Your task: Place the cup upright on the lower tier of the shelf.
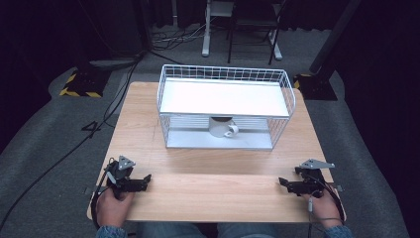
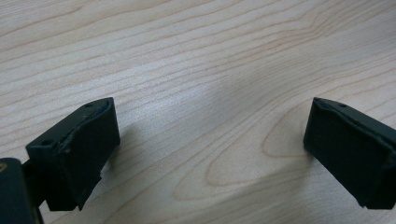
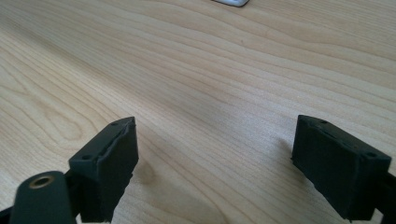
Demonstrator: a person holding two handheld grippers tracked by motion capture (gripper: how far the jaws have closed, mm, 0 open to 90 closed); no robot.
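A white wire shelf rack [image 1: 225,106] stands at the back middle of the wooden table [image 1: 148,129]. A white mug [image 1: 221,127] sits on its lower level, under the flat upper shelf, handle toward the right front. My left gripper [image 1: 146,179] rests low at the front left of the table, jaws wide apart and pointing right, held by a hand. My right gripper [image 1: 281,182] rests at the front right, jaws apart and pointing left. In the left gripper view my left gripper [image 2: 210,140] holds nothing over bare wood. My right gripper [image 3: 215,154] is likewise empty.
Cables run over the grey carpet at the left of the table. A desk frame and chair legs [image 1: 242,29] stand behind the table. A yellow-black striped base [image 1: 81,82] lies at the far left. A white corner [image 3: 231,2] of the rack peeks in at the top of the right gripper view.
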